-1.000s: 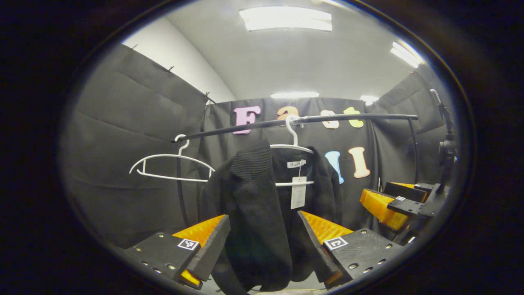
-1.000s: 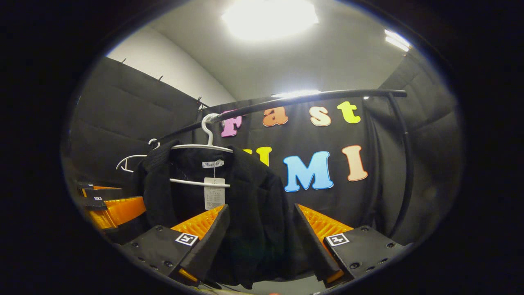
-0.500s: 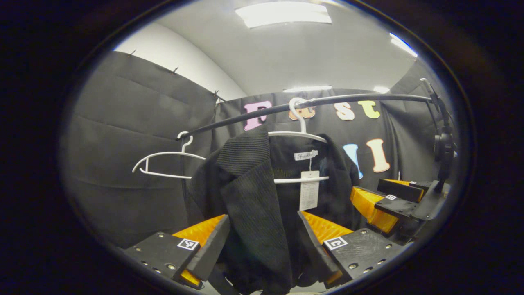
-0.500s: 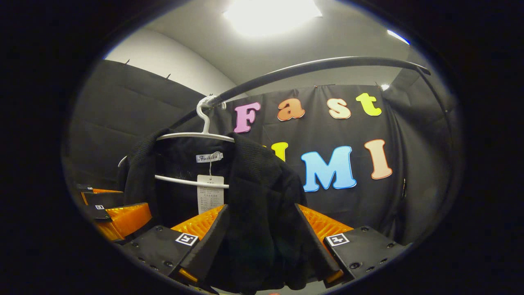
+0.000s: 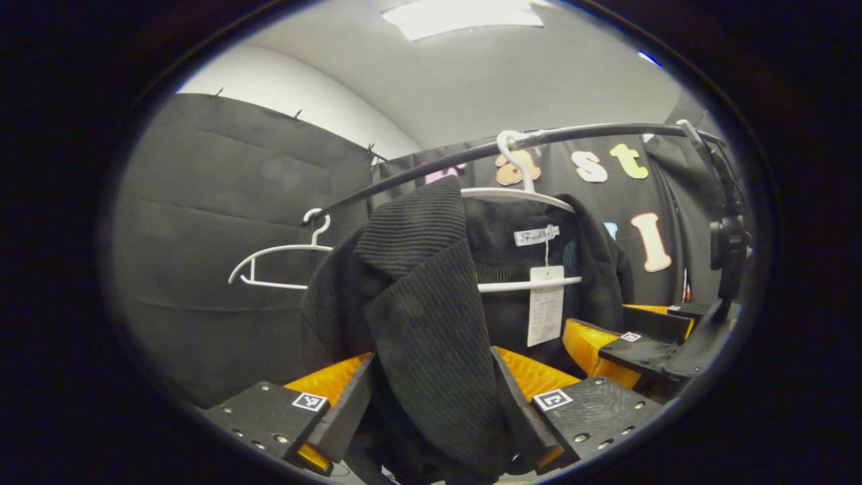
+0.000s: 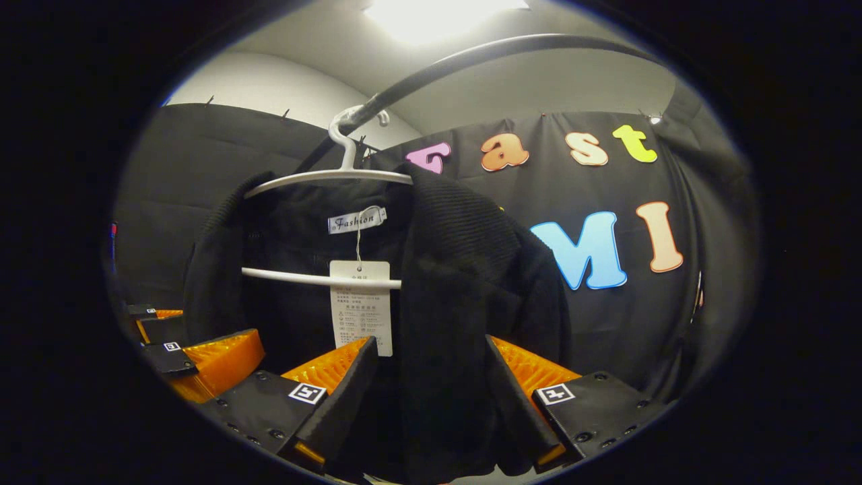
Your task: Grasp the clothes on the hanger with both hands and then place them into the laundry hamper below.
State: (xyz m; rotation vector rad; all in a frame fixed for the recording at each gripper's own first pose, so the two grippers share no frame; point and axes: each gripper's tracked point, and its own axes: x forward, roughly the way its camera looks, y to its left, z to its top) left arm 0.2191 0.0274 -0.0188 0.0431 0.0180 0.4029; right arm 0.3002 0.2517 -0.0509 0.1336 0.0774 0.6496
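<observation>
Left gripper view: the black jacket (image 5: 431, 316) hangs on the white hanger (image 5: 522, 195) off the rail (image 5: 606, 129), and its left front panel now drops right between your left gripper (image 5: 431, 397) fingers. Jaws stand wide, one finger each side of the cloth; can't tell if either pad touches yet, no pinch.

Vs 1 s ago the jacket sits bigger and higher in frame and the rail has climbed toward the top edge, so you've pushed both hands in close and a bit under the garment. The cloth used to hang ahead of the fingers; now it fills the gap.

Right gripper view: same story. The jacket's other front panel (image 6: 465, 323) hangs down between the right gripper (image 6: 431, 397) fingers, jaws wide, nothing clamped. The paper tag (image 6: 361, 306) hangs from the collar just beside the left-hand finger, and your left gripper (image 6: 202, 357) shows low on the far side of the jacket.

Meaning for the task: approach looks done, next is prob. closing both sets of fingers on the fabric, then lifting it off the hanger shoulders. Watch you don't catch the tag or the hanger's crossbar (image 6: 289, 276).

Outward: a spare empty hanger (image 5: 283, 266) sits farther along the rail, well apart. Hamper lies below, out of frame.
</observation>
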